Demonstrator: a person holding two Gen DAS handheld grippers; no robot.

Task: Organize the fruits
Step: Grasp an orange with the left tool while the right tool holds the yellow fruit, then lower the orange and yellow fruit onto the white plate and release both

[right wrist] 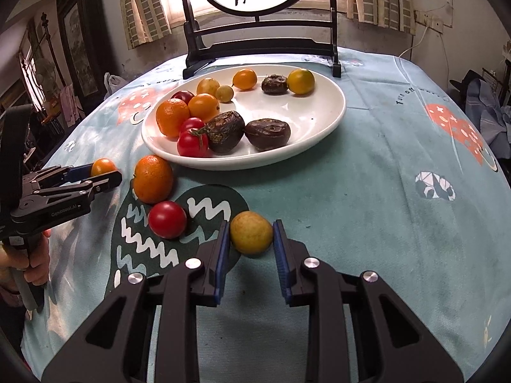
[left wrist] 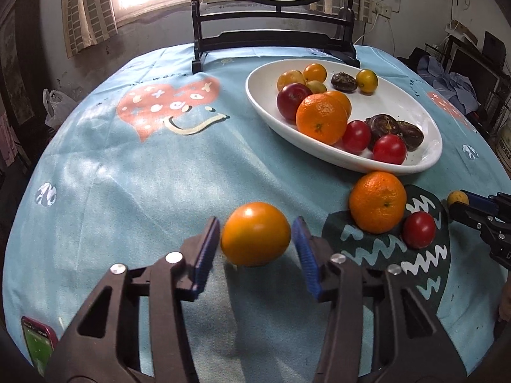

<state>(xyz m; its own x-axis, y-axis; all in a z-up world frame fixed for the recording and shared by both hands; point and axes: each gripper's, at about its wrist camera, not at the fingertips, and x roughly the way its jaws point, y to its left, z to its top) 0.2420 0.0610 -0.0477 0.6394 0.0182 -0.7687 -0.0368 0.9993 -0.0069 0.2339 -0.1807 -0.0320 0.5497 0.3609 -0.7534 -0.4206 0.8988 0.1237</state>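
Note:
My left gripper [left wrist: 257,239] has its jaws around a smooth orange tomato [left wrist: 255,233] and holds it just above the cloth; a small gap shows at the right pad. It shows from the side in the right wrist view [right wrist: 103,172]. My right gripper [right wrist: 250,237] is shut on a small yellow fruit [right wrist: 251,232] low over the cloth. A white oval plate [left wrist: 265,86] holds several oranges, tomatoes and dark wrinkled fruits. An orange [right wrist: 152,178] and a red tomato [right wrist: 167,219] lie on the cloth in front of the plate.
A dark wooden stand with a round painted screen [right wrist: 258,41] stands behind the plate. The round table carries a light blue printed cloth [left wrist: 127,175]. A phone [left wrist: 38,341] lies at the near left edge.

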